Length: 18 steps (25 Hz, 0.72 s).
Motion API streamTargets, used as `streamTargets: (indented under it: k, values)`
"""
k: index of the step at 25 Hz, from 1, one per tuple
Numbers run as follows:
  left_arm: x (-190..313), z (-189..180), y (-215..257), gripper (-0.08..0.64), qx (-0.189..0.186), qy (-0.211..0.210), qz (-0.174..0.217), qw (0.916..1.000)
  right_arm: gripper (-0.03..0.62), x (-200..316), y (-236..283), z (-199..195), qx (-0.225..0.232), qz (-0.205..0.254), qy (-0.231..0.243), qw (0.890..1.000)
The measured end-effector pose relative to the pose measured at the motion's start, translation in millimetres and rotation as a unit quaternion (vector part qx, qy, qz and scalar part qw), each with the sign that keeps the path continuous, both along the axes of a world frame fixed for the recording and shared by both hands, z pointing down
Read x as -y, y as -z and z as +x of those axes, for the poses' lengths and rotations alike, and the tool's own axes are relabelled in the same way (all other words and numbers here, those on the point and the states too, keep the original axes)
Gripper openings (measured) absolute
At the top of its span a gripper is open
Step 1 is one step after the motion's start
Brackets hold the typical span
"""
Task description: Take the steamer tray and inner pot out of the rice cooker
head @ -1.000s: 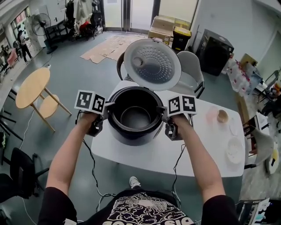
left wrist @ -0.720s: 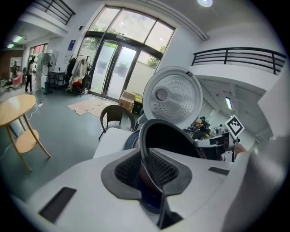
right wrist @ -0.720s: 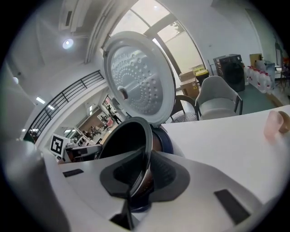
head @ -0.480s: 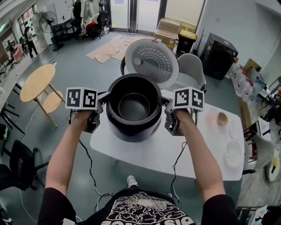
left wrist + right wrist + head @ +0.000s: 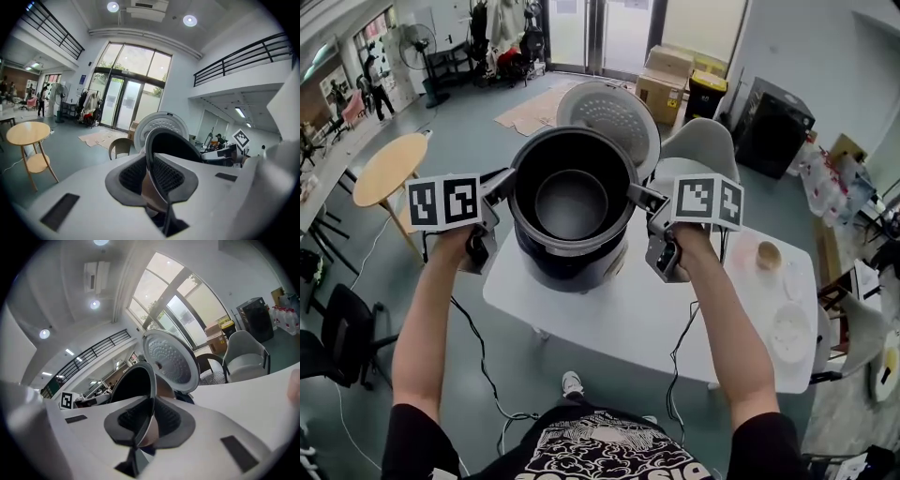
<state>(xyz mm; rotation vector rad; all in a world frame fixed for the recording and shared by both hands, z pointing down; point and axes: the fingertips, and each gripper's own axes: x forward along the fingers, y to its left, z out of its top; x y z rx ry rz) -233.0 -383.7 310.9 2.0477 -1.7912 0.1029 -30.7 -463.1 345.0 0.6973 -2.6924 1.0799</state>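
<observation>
Both grippers have risen since a second ago and carry the inner pot (image 5: 572, 202) higher and closer to the camera, clear above the white table (image 5: 628, 319). The pot hangs level between them.

The left gripper (image 5: 499, 185) pinches the pot's rim on the left side. Its own view shows the thin rim clamped between the ribbed pads. The right gripper (image 5: 637, 199) grips the opposite side of the rim the same way. Both pairs of jaws have just been closing tighter on that rim.

Behind the pot, the rice cooker's lid (image 5: 609, 112) stands open and upright. A small cup (image 5: 768, 254) sits well to the right on the table. Beyond are a white chair (image 5: 703, 150), cardboard boxes (image 5: 670, 80) by the glass doors, and a round wooden table (image 5: 389, 169) off to the left.
</observation>
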Motion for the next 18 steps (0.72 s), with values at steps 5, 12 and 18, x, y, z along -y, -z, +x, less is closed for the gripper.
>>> streamTargets:
  k: [5, 12, 18]
  values:
    - [-21, 17, 34, 0.057, 0.015, -0.004, 0.023, 0.9996, 0.055, -18, 27, 14, 0.028, -0.002, 0.000, 1.000]
    - [-38, 74, 52, 0.057, 0.016, -0.019, 0.042, 0.9988, 0.054, -38, 42, 73, 0.044, 0.004, -0.017, 0.999]
    - [-30, 171, 42, 0.057, 0.007, -0.049, 0.047, 0.9976, 0.054, -43, 33, 175, 0.050, 0.005, -0.050, 0.997]
